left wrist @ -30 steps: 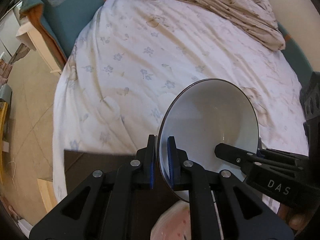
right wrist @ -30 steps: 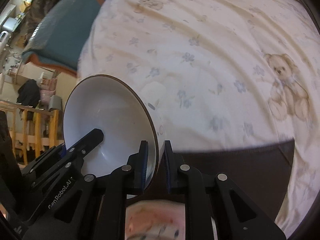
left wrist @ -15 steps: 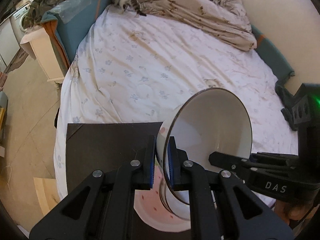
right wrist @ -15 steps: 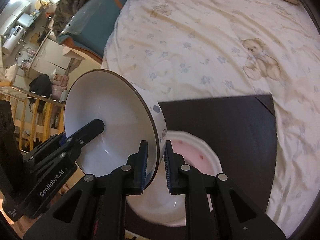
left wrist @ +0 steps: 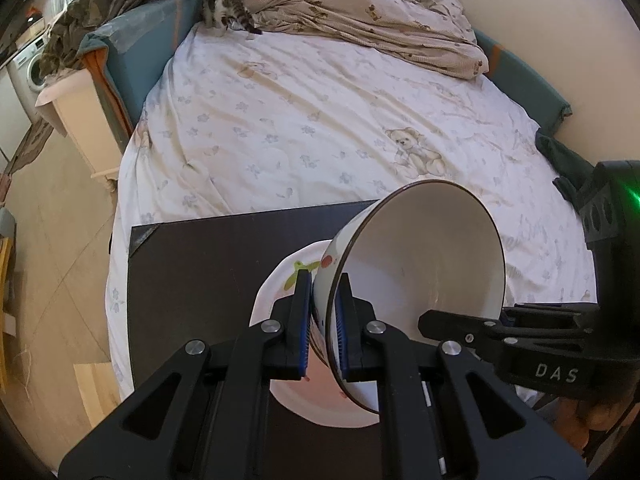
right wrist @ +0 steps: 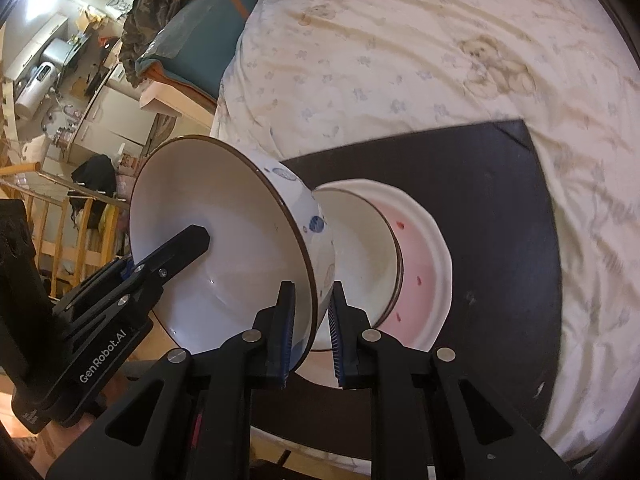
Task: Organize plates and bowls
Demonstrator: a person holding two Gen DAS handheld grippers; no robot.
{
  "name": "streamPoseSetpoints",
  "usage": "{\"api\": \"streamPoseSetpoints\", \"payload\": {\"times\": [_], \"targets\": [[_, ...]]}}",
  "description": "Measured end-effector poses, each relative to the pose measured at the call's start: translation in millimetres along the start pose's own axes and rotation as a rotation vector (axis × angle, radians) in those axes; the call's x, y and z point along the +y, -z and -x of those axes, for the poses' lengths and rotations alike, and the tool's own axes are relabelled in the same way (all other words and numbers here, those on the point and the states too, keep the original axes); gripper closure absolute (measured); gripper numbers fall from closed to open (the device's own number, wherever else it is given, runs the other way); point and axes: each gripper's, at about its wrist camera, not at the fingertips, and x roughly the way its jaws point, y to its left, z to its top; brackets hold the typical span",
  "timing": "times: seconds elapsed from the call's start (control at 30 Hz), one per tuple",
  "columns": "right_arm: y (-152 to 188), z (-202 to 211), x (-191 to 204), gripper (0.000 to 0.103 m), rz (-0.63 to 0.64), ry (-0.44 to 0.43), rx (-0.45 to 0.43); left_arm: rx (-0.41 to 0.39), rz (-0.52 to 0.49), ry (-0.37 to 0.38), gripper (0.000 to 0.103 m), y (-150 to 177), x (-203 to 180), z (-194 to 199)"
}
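White ceramic bowl (left wrist: 420,264) with a brown rim and small painted spots on its outer wall, held tilted on edge above a dark brown rectangular board (left wrist: 208,264) lying on a bed's pale flower-and-teddy-bear sheet (left wrist: 304,112). Gripped from two sides: left gripper (left wrist: 322,322) clamped narrowly on the rim at one side, blue pads pressing inside and outside the wall; right gripper (right wrist: 311,320) pinched likewise on the opposite rim. Seen from the right wrist, bowl opening facing left, foot turned toward a second white brown-rimmed bowl (right wrist: 360,248) sitting in a white scalloped plate with a pink centre (right wrist: 420,272) on the board. Whether the two bowls touch, impossible to tell. Farther up the bed, rumpled beige quilt (left wrist: 360,4) and a grey tabby cat (left wrist: 224,10) at the mattress's edge. Off to the left, a white washing machine (left wrist: 30,64) beside the floor.
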Motion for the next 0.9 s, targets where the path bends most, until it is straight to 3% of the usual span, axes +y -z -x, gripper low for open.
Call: {"api": "streamPoseSetpoints", "payload": {"times": [0.43, 0.6, 0.7, 0.73, 0.9], "targets": [[9.4, -14.5, -24.7, 0.082, -0.062, 0.031, 0.022, 0.060, -0.021, -0.009, 0.095, 10.1, -10.4, -29.7], [8.1, -17.4, -23.6, 0.079, -0.065, 0.033, 0.041, 0.069, 0.020, -0.004, 0.095, 7.7, -1.4, -28.1], [7.1, -14.0, -23.2, 0.064, -0.070, 0.033, 0.030, 0.075, 0.022, 0.001, 0.095, 8.3, 0.8, -29.3], [6.3, -11.3, -22.6, 0.055, -0.064, 0.042, 0.018, 0.078, 0.017, 0.008, 0.095, 8.7, 0.2, -29.7], [6.3, -10.5, -22.7, 0.054, -0.056, 0.047, 0.009, 0.073, 0.013, 0.012, 0.095, 7.0, -0.2, -28.4]]}}
